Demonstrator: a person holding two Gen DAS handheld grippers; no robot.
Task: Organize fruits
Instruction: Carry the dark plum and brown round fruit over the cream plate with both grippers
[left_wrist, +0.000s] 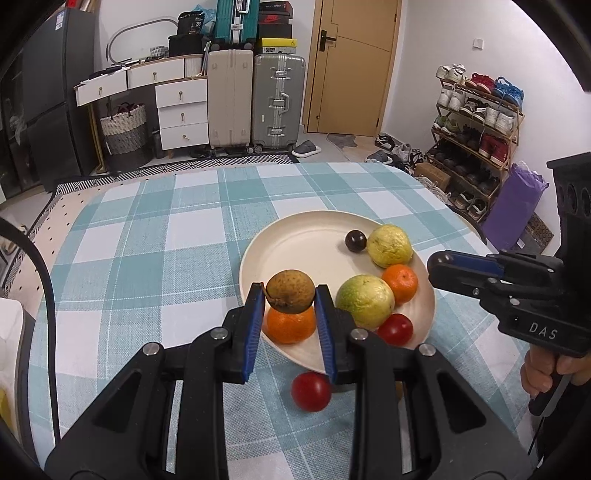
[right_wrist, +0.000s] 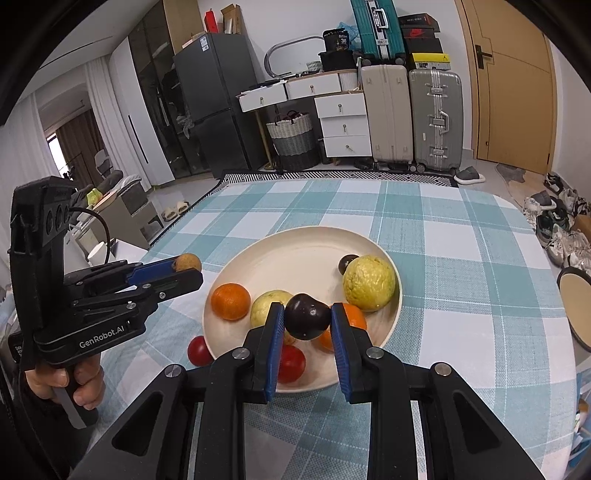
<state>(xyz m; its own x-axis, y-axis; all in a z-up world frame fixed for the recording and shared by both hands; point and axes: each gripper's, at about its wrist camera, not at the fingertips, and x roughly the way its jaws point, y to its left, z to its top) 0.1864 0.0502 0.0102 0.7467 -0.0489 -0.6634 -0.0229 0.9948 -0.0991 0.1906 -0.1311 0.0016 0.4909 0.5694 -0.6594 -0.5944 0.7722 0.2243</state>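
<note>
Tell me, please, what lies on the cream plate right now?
On the plate: two guavas, two oranges, a dark fruit and a tomato. The claws partly cover some of them.

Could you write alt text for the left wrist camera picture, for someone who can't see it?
A handheld tool grips a small brown fruit above a cream plate of oranges, yellow-green fruits and a tomato on a checked tablecloth. Another tomato lies off the plate.
</note>
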